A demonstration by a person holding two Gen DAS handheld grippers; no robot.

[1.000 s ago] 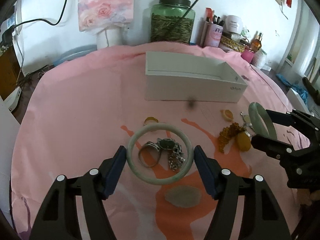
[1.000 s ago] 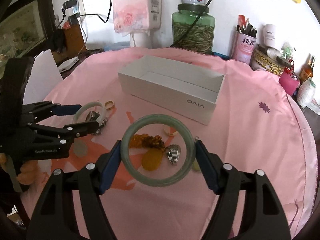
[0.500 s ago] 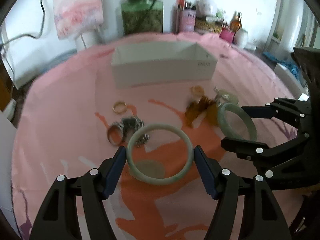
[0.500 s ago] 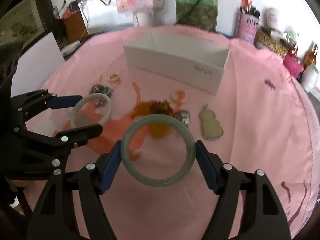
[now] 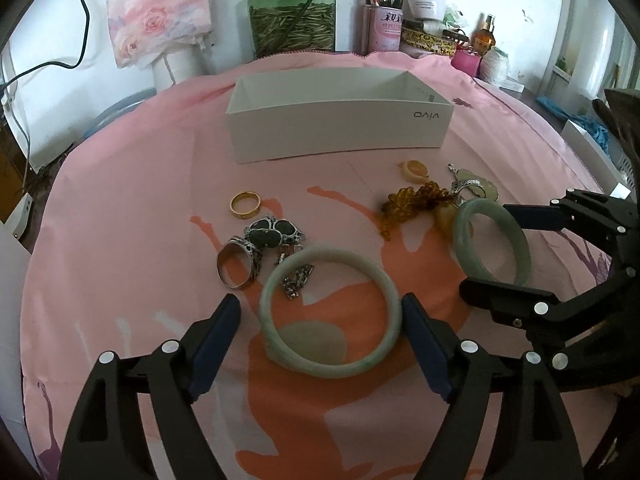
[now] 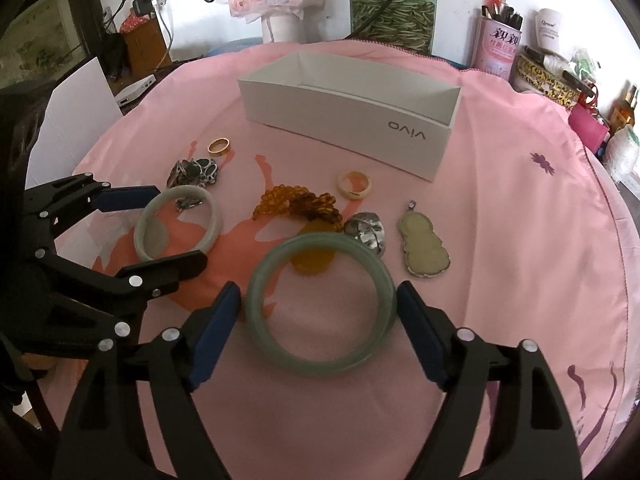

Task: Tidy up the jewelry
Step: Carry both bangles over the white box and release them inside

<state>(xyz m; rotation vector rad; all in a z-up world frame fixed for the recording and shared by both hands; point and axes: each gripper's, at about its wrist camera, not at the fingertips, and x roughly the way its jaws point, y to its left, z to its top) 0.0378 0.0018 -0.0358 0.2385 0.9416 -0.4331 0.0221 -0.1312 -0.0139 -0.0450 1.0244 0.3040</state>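
My left gripper [image 5: 320, 340] stands around a pale green jade bangle [image 5: 276, 340]; a small gap shows between its left pad and the bangle, and the bangle lies on the pink cloth. My right gripper [image 6: 319, 314] stands around a darker green bangle [image 6: 376, 280], with both pads at its sides. Each gripper also shows in the other view, the right one [image 5: 508, 248] and the left one [image 6: 160, 228]. The white open box [image 5: 340, 136] stands behind the loose jewelry: a gold ring [image 5: 245, 201], silver pieces [image 5: 260, 246], amber beads [image 5: 416, 200], a gourd pendant [image 6: 424, 248].
A cream ring [image 6: 354, 185] and a silver ring [image 6: 366, 232] lie near the beads. Behind the box stand a green jar [image 5: 291, 20], a pink cup of combs [image 5: 382, 26] and bottles [image 5: 484, 36]. A white board [image 6: 72, 116] stands at the left.
Both grippers have come down and back toward the near part of the cloth with the bangles. The left jaws have widened a little, so a gap shows at the left pad.
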